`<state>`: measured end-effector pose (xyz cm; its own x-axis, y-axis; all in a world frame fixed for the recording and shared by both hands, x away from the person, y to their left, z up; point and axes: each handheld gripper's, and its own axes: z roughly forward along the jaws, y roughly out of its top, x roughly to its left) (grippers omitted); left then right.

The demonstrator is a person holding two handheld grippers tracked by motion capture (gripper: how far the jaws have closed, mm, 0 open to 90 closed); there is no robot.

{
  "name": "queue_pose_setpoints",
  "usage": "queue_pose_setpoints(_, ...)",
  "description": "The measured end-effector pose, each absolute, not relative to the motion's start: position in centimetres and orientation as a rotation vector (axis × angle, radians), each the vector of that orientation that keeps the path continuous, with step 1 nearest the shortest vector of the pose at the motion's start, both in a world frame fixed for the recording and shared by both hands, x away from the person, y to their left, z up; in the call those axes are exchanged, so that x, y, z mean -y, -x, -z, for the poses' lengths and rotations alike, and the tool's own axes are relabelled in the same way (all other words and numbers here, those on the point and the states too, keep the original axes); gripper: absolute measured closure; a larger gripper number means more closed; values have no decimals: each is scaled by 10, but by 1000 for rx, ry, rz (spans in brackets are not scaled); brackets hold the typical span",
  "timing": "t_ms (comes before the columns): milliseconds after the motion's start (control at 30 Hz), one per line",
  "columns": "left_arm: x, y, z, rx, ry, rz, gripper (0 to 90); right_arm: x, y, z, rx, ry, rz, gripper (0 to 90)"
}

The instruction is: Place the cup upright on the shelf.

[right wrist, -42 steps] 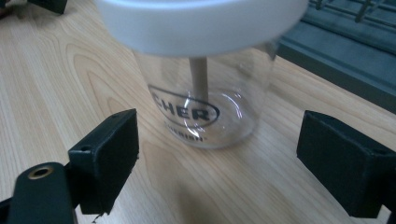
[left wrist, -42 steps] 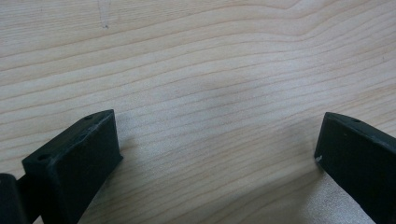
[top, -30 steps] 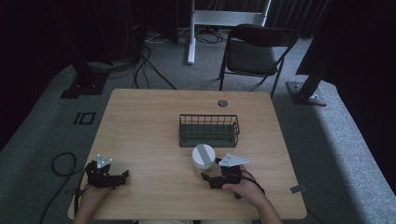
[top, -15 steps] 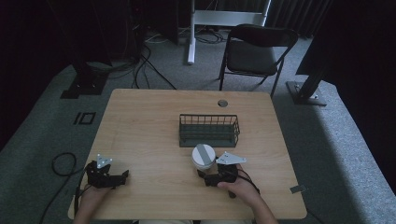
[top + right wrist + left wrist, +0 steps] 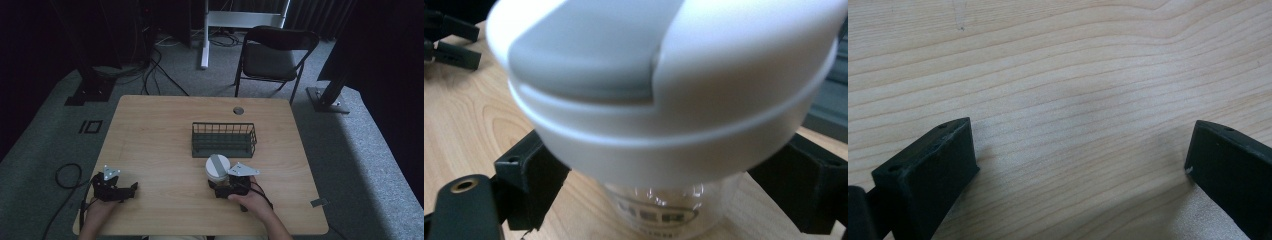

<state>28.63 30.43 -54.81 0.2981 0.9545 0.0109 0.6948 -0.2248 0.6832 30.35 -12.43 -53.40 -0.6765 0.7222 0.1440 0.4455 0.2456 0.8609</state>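
The wooden tabletop (image 5: 165, 130) stands on a grey carpet floor (image 5: 60, 140), and behind its far edge there is a dark folding chair (image 5: 272, 55). Near the far edge of the tabletop a small round hole (image 5: 238, 110) is visible. A little beyond the middle of the tabletop sits a dark wire basket (image 5: 223, 140), long and low, with its open side up.

Just in front of the basket, toward the person, stands the container (image 5: 217, 168). It has a clear body and a white lid (image 5: 664, 85) with a grey flap on top, and it stands upright on the wood, near the basket but apart from it. In the right gripper view some dark printed letters are on the clear body, too blurred to read.

The right gripper (image 5: 231, 186) is held by the person's right hand (image 5: 250, 202) at the near edge. Its two black jaws stand on both sides of the clear body, under the lid; if they press the body or only stand close beside it, I cannot tell.

The left gripper (image 5: 114, 187) rests at the near left corner, well apart from the container. Its jaws are wide apart over bare wood and hold nothing.
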Motion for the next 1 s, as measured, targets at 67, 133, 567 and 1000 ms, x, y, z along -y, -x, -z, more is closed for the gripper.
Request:
queue_pose_setpoints(67, -304, -286, 548, -1464, -1999, -590, 2, 124, -304, 534, -2233, -1082, -1400, 117)
queue_pose_setpoints(133, -304, -286, 548, -1463, -2000, -591, 2, 122, -304, 534, -2219, -1076, -1382, 117)
queue_pose_setpoints(567, -304, -286, 548, -1463, -2000, -590, 2, 112, -305, 537, -2167, -1089, -1334, 118)
queue_pose_setpoints(1000, -304, -286, 548, -1464, -1999, -590, 2, 107, -304, 535, -2160, -1043, -1298, 178)
